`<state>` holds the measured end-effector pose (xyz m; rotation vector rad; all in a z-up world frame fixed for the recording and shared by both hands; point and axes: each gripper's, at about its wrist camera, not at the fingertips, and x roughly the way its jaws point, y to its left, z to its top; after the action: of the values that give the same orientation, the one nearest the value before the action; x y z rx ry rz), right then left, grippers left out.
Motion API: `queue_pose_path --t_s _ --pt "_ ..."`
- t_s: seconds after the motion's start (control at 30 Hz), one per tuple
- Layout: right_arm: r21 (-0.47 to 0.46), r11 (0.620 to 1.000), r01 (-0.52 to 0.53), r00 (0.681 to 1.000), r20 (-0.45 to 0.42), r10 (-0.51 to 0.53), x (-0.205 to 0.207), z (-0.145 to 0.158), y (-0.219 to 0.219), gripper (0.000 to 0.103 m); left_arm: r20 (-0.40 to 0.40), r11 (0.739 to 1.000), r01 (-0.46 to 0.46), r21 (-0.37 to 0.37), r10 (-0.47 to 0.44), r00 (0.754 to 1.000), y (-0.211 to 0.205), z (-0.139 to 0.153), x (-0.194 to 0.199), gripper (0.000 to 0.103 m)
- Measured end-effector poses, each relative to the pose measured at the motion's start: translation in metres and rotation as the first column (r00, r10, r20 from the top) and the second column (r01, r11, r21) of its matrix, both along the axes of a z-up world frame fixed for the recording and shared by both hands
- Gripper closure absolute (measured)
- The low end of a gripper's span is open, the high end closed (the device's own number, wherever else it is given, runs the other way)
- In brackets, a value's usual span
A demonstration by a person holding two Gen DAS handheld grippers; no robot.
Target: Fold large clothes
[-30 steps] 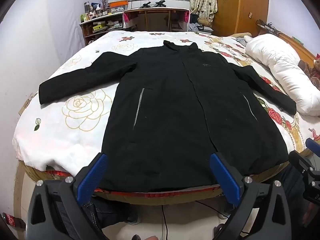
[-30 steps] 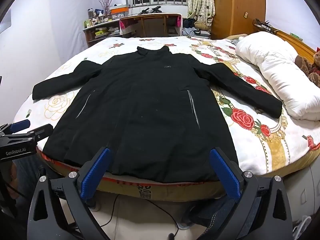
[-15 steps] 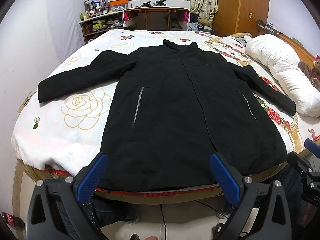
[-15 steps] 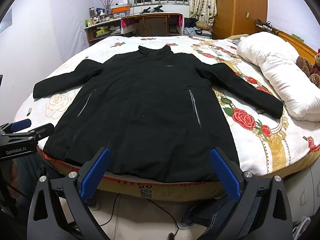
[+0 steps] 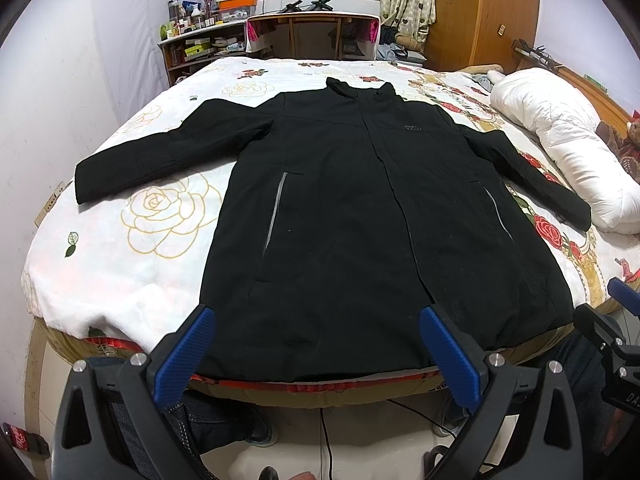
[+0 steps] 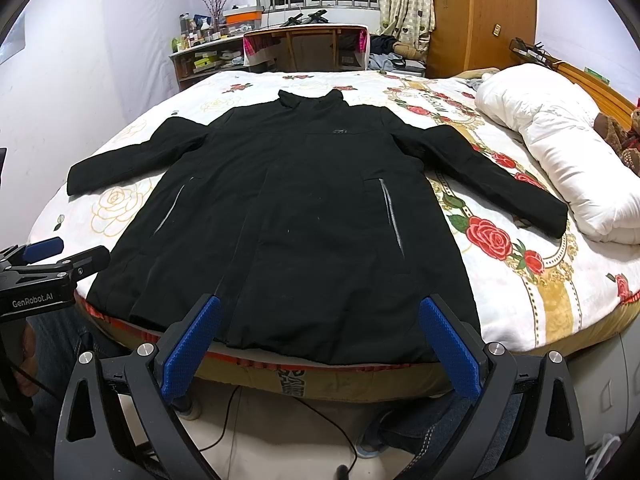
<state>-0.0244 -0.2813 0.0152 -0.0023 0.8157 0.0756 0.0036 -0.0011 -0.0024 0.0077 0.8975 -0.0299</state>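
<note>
Black long coat point(image 5: 360, 216) lies flat, front up, on floral bedspread point(image 5: 120, 248), sleeves spread, hem at near bed edge. My left gripper point(image 5: 316, 344) wide open, empty, hovering just off hem; my right gripper point(image 6: 320, 336) same, open, holding nothing. Versus a second ago: almost nothing changed, both views drift only slightly, coat untouched. Meaning: folding not started, I judge I'm lining up for first grab. White duvet point(image 6: 560, 140) lies beside far sleeve.

Long black coat point(image 5: 360, 220), front up, flat on the bed, both sleeves spread outward, hem at bed's edge
</note>
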Motion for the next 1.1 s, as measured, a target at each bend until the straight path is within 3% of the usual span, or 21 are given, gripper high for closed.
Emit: queue_pose_path --t_s 1.1 --pt "0.021 1.0 -0.013 1.0 0.0 0.013 -0.0008 -0.001 0.0029 0.004 -0.003 1.0 0.0 0.0 0.0 1.0 0.0008 -0.0008 0.0003 0.0"
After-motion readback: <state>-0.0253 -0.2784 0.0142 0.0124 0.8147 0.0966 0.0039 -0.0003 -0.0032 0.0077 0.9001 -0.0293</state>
